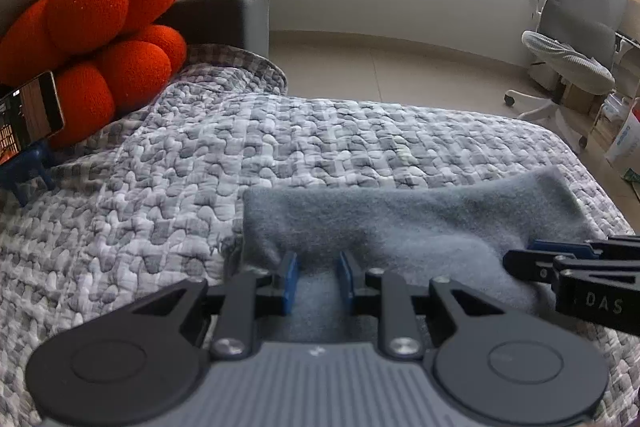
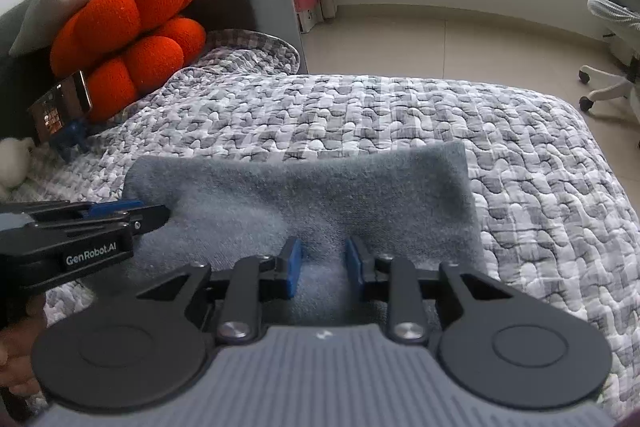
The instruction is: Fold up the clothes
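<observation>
Both the left gripper (image 1: 318, 277) and right gripper (image 2: 323, 267), fingers slightly apart with nothing visibly clamped, sit over the near edge of the folded grey cloth (image 2: 304, 195), lying crosswise mid-frame on the bed (image 2: 400, 107).

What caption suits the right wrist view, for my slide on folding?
Right hand-held gripper and left hand-held gripper over a folded grey garment on a quilted cover.

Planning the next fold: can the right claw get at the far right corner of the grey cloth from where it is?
Probably yes. The right claw sits at the near edge of the grey cloth, and nothing lies on the quilt between it and that corner. The left claw is off at the other end.
</observation>
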The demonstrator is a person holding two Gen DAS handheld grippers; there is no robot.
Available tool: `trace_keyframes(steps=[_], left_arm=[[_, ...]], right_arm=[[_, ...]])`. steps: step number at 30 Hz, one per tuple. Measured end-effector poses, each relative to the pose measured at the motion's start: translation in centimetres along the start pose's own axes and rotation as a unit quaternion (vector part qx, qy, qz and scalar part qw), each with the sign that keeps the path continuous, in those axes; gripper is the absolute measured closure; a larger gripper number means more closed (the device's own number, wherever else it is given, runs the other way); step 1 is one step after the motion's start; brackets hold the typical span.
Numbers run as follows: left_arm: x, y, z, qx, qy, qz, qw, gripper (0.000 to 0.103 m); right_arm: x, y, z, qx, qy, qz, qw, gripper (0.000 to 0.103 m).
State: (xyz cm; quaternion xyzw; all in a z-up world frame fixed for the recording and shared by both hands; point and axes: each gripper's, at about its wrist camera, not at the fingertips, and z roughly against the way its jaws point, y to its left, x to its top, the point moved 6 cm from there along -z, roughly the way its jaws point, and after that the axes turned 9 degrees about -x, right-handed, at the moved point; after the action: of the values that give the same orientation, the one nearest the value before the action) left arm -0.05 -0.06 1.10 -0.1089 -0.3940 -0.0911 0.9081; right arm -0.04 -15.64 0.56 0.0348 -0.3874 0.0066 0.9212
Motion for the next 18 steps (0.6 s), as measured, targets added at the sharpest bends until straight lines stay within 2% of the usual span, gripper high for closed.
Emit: trace_keyframes(steps=[6,13,18], left_arm=[[-0.2,0.1,-0.1,0.002,0.003,0.000,1.0000,0.080],[-0.2,0.2,-0.2,0.002,0.004,0.000,1.0000,0.080],[-0.2,0.1,-0.2,0.006,0.005,-0.004,1.0000,0.080]], right_arm=[[0.1,0.8,-0.1,-0.007,-0.012,0.016,1.000,0.073],[0.8,0.7,1.9,0.027,-0.038,0.003,0.999,0.071],[0.1,2.0,1.9,0.031,-0.031,0.030,0.999,0.071]])
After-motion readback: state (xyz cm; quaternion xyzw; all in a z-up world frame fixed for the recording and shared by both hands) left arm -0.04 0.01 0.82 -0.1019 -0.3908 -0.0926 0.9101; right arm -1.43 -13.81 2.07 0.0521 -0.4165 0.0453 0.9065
